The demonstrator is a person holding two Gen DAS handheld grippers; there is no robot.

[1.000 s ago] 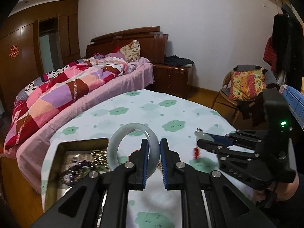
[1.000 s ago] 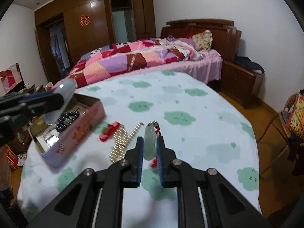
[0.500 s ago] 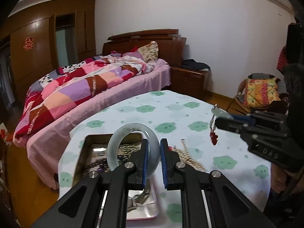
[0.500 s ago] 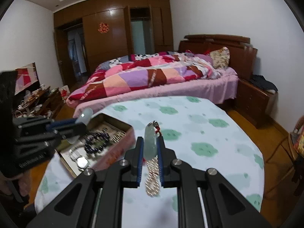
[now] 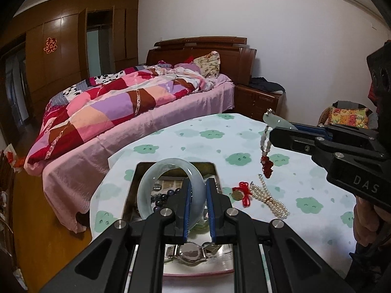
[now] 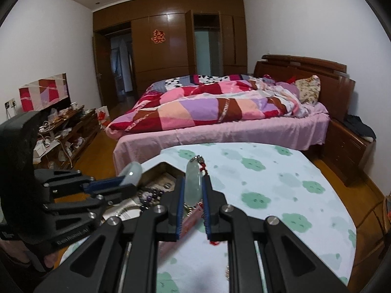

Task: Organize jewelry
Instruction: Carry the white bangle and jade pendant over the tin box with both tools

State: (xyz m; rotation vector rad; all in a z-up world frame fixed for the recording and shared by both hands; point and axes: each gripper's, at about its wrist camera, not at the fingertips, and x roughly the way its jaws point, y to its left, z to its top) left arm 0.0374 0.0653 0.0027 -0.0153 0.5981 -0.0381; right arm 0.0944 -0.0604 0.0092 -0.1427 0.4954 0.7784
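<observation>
Room: bed (image 6: 220,112) with a patchwork quilt at the far side, brown wardrobe wall (image 6: 171,48) behind it. Near the camera, a table (image 5: 220,144) under a white cloth printed with green clouds.

Right wrist view only: a low cluttered shelf (image 6: 66,127) along the left wall and an open doorway far left. Left wrist view only: a chair with a bright cushion (image 5: 347,117) at far right, a nightstand beside the bed, and an air conditioner high on the right wall.

On the table: an open metal tin (image 5: 136,183) at the near left edge, holding dark beads (image 5: 166,195) and a wristwatch (image 5: 190,252). The watch shows only in the left view. Just right of the tin lie a pearl strand (image 5: 271,195) and a red-knotted coin charm (image 5: 240,191); both hidden in the right view.

Left gripper (image 5: 197,207): jaws nearly closed, clamped on a pale jade bangle (image 5: 146,183), held upright above the tin.

Right gripper (image 6: 191,195): jaws nearly closed on a pale green pendant (image 6: 193,183), upright, with red cord. The left view shows its bead string and red tassel (image 5: 266,164) dangling free above the cloth, right of the tin.
</observation>
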